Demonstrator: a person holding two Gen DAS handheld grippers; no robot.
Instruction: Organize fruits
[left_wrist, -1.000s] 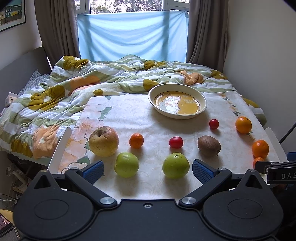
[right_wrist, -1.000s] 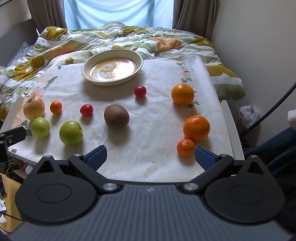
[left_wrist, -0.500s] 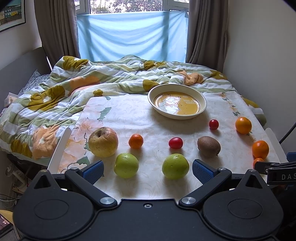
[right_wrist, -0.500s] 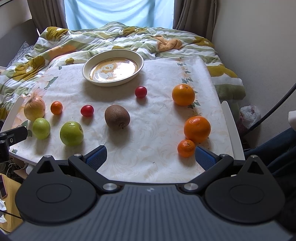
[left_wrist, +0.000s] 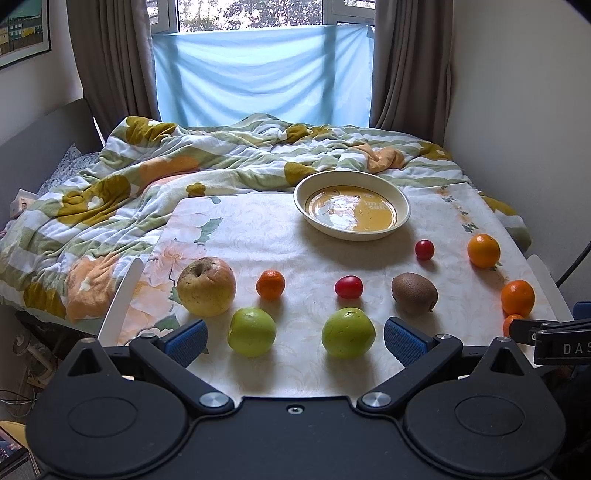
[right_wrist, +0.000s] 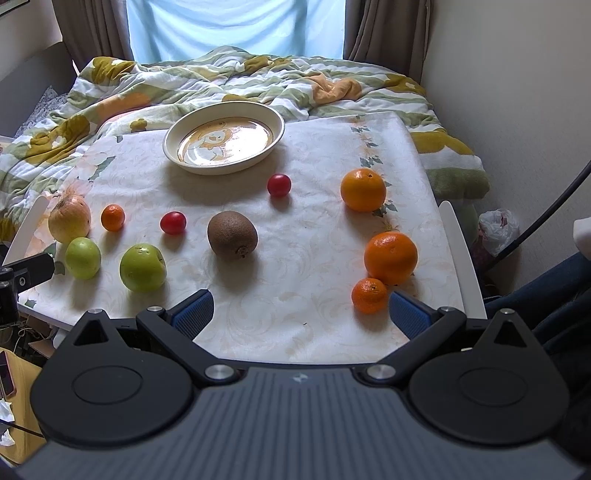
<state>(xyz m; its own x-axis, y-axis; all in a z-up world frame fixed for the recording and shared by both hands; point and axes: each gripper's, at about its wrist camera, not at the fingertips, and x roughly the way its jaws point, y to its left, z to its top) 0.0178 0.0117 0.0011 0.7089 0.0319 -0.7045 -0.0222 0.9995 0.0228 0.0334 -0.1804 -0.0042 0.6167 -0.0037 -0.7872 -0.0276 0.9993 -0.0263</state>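
Fruit lies spread on a floral-cloth table (left_wrist: 258, 236). Left: a yellow apple (left_wrist: 206, 286), a small mandarin (left_wrist: 270, 284), two green apples (left_wrist: 252, 331) (left_wrist: 348, 332). Middle: two red tomatoes (left_wrist: 348, 287) (left_wrist: 424, 249) and a kiwi (left_wrist: 414, 293). Right: two oranges (right_wrist: 363, 189) (right_wrist: 390, 252) and a small mandarin (right_wrist: 369, 295). An empty cream bowl (left_wrist: 352, 204) sits at the back. My left gripper (left_wrist: 294, 338) is open and empty above the near edge, the green apples between its fingers. My right gripper (right_wrist: 300, 310) is open and empty, its right finger (right_wrist: 408, 314) beside the small mandarin.
A rumpled flowered quilt (left_wrist: 147, 173) covers the bed behind and left of the table. Wall stands close on the right (left_wrist: 517, 110). White table side rails (left_wrist: 122, 299) (right_wrist: 460, 254) flank the cloth. A dark cable (right_wrist: 546, 214) and a plastic bag (right_wrist: 498, 229) lie right of the table.
The right gripper has crept slightly forward and down towards the table. The left gripper has barely moved. No fruit has moved.
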